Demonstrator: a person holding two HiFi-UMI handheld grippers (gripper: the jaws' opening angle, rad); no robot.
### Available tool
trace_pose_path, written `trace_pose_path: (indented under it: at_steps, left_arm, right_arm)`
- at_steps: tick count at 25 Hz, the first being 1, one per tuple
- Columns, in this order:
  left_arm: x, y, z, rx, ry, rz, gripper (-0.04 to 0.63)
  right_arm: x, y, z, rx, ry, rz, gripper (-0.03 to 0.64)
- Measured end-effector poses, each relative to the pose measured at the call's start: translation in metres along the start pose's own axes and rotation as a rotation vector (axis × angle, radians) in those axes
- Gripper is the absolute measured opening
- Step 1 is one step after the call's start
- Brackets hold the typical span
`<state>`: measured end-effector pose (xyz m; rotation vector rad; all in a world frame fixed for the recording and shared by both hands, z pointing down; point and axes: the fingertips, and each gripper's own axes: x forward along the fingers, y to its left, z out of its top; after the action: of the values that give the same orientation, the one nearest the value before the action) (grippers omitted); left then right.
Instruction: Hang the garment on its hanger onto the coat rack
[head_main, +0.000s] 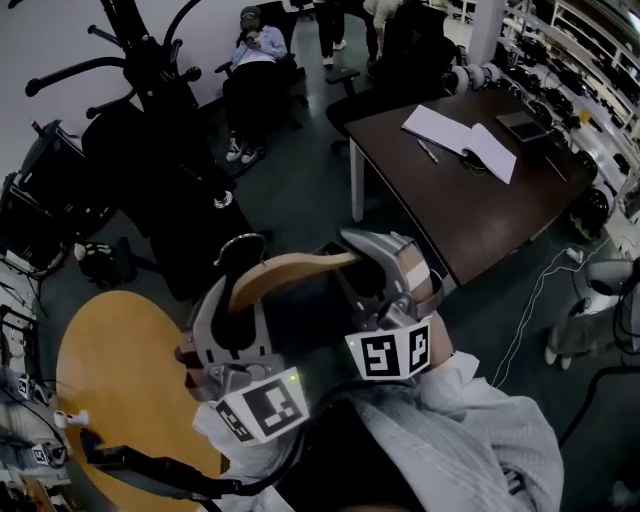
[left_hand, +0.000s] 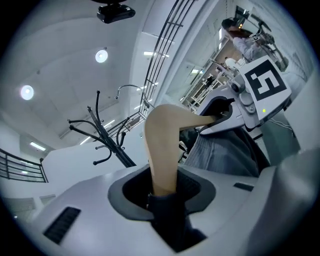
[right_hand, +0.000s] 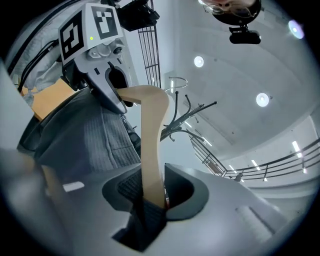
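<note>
Both grippers hold the load up between them, well above the floor. Left gripper (head_main: 236, 305): jaws clamped on one arm of the wooden hanger (head_main: 290, 270), with a fold of the dark garment (head_main: 315, 320) caught in the grip. In the left gripper view the pale wooden arm (left_hand: 162, 150) rises straight out of the closed jaws of the left gripper (left_hand: 162, 192), dark cloth bunched at its base. Right gripper (head_main: 385, 272): jaws likewise clamped on the opposite arm. The right gripper view shows the wood (right_hand: 150, 150) pinched between the pads of the right gripper (right_hand: 150, 192), garment cloth (right_hand: 95, 135) hanging to the left of it. The garment is draped over the hanger and sags beneath it between the two grippers. The metal hook (head_main: 240, 245) stands up from the hanger's middle, free, touching nothing. The black coat rack (head_main: 150, 70) stands ahead and to the left, apart from the hanger; its curved pegs also show in both gripper views (left_hand: 100, 135) (right_hand: 187, 117). A round wooden table (head_main: 110, 370) lies below the left gripper. A dark table (head_main: 500, 210) to the right carries an open notebook (head_main: 460, 140). A person (head_main: 255, 55) sits beyond the rack.
</note>
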<state>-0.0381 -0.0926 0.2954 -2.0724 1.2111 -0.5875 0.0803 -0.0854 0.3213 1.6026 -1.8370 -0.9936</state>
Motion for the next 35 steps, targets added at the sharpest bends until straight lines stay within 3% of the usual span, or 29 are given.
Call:
trace_pose_path:
  at_steps: [4,10,14,27,35]
  left_arm:
    - [0.042,0.0,0.009,-0.022,0.07,0.075,0.112]
    - [0.088,0.008,0.002,-0.042,0.149,0.125,0.112]
    - [0.122,0.02,-0.012,-0.036,0.158,0.163,0.112]
    - [0.223,0.099,0.004,0.038,0.089,0.237,0.112]
    - [0.262,0.113,0.007,0.025,0.124,0.263,0.112]
  right_arm:
    - [0.042,-0.023,-0.025,-0.008,-0.089,0.062,0.103]
    - [0.095,-0.033,-0.044,-0.014,-0.165,0.116,0.106]
    - [0.137,-0.034,-0.053,-0.018,-0.202,0.113,0.107]
    - [0.252,-0.092,-0.049,-0.008,-0.275,0.001,0.109]
    - [0.294,-0.11,-0.058,0.0,-0.309,0.034,0.109]
